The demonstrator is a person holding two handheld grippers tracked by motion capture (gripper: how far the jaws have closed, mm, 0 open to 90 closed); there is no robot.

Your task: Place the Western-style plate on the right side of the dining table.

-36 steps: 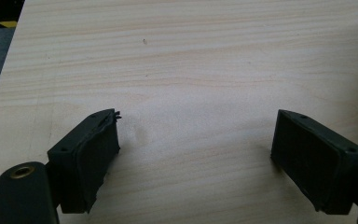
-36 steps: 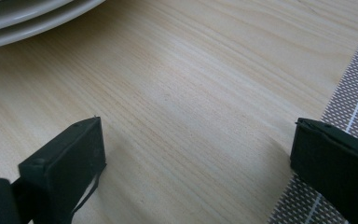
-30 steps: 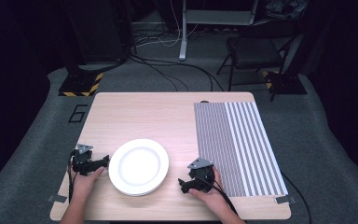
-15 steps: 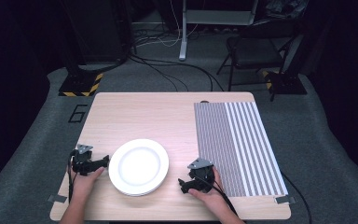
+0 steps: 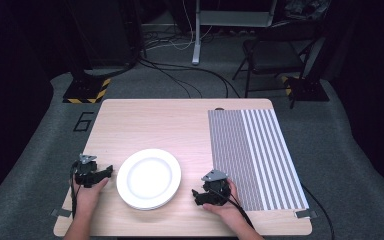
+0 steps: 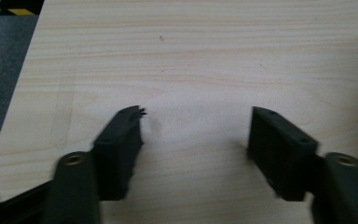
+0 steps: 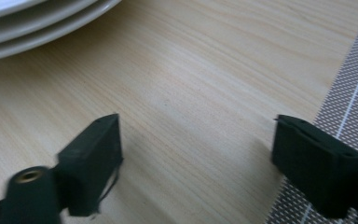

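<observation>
The white plates sit in a small stack near the front of the wooden table, between the two grippers and touched by neither. The left gripper rests just beside the stack and the right gripper rests near it, by the striped placemat; both have just been closing their jaws a little, but the jaws stand apart with only bare wood between them. To pick up a plate well, I think a gripper should slide low along the table so one jaw goes under the rim, then squeeze softly
</observation>
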